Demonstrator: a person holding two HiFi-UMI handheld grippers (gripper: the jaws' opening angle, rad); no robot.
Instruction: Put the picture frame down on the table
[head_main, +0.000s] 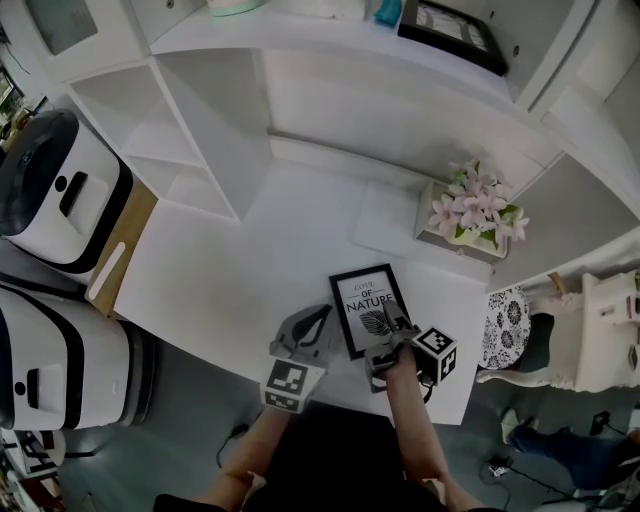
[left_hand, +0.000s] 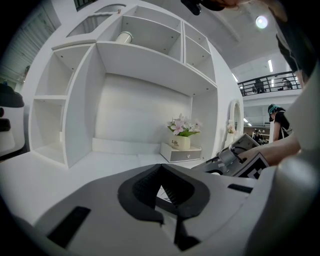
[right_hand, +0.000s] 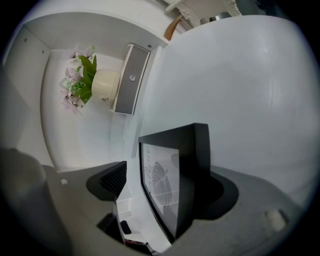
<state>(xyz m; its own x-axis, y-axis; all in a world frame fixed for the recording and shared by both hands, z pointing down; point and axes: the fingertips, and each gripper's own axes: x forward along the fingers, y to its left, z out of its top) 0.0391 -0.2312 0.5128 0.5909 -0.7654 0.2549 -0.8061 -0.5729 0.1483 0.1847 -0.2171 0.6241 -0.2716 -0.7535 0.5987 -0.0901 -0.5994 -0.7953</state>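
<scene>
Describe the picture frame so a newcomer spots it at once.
Find the white table before the shelf unit. Near its front edge, at the right gripper, is the picture frame: black-rimmed with a leaf print, unlike the pink flowers behind.

A white shelf unit (head_main: 200, 120) backs the table (head_main: 250, 270), a flower pot (head_main: 475, 210) tops a small drawer box (left_hand: 181, 153), and two white machines (head_main: 60, 190) stand beside the table.

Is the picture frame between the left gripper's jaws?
No, the left gripper is shut on nothing; the picture frame sits inside the right gripper.
</scene>
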